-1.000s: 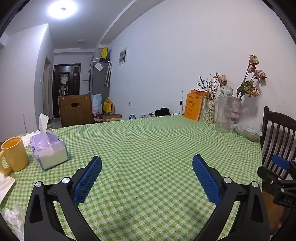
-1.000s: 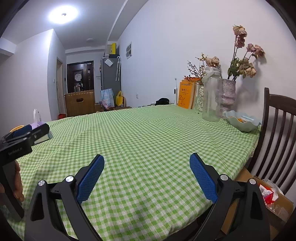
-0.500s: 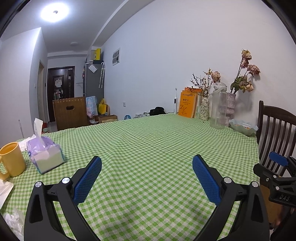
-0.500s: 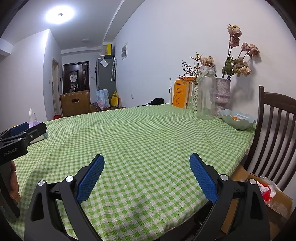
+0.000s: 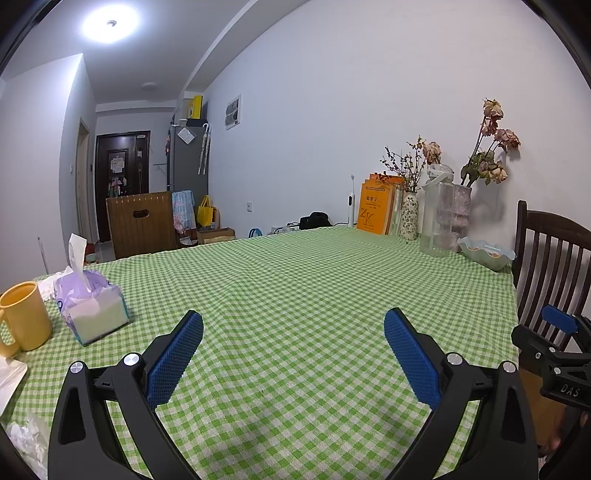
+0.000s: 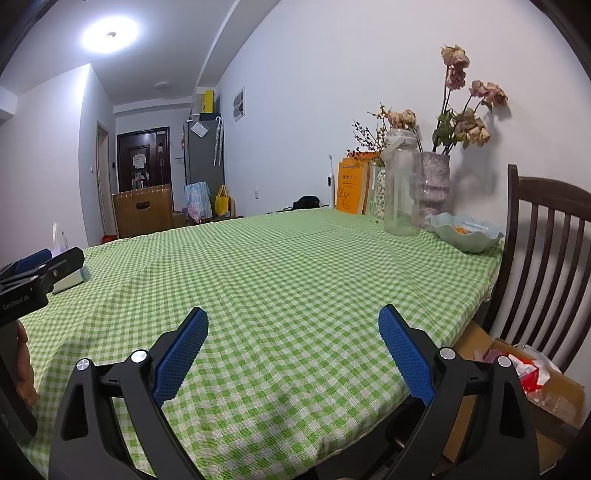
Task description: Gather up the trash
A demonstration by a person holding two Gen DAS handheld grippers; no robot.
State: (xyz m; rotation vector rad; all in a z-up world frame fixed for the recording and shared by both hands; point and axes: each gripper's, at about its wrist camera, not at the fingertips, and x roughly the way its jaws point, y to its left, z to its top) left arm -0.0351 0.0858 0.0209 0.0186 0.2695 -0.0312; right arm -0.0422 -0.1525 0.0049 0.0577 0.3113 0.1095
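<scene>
Green checked tablecloth (image 5: 295,295), white wall (image 5: 369,110), ceiling light (image 5: 109,24)

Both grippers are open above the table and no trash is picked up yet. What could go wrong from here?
1. The crumpled tissue lies at the table's near left edge, beside the left gripper; a careless grasp may push it off.
2. The yellow mug and tissue box stand close by; a reach there may knock them.
3. The cardboard box with wrappers sits low beside the chair; the right gripper may bump the chair.
</scene>
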